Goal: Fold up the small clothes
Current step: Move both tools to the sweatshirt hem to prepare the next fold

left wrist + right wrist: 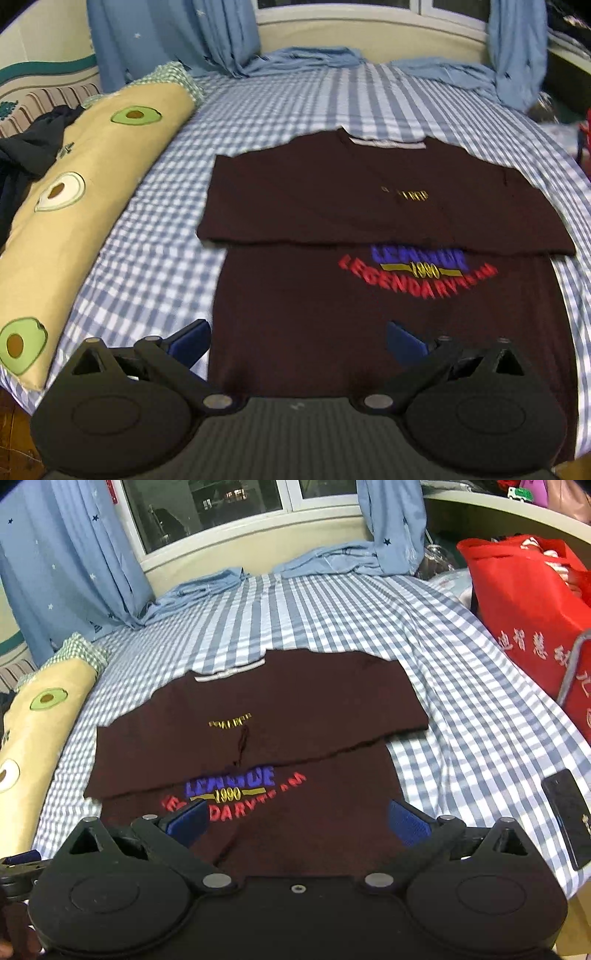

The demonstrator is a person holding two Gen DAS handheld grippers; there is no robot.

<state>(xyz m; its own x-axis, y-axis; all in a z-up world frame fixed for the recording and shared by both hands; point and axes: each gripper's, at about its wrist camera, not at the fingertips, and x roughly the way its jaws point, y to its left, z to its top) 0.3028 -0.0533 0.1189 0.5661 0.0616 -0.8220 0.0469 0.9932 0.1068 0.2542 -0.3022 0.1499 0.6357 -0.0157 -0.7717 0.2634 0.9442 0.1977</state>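
Lying half-folded on checked bed (258, 122), maroon T-shirt (369, 206), red bag (528, 602) alongside

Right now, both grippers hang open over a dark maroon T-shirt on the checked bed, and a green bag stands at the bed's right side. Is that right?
Not quite: the bag is red, not green, as the right wrist view shows. The rest holds: the left gripper and the right gripper are both open over the dark maroon T-shirt on the checked bed.

Your left gripper (297, 341) and right gripper (297, 819) both have the jaws wide apart, holding nothing
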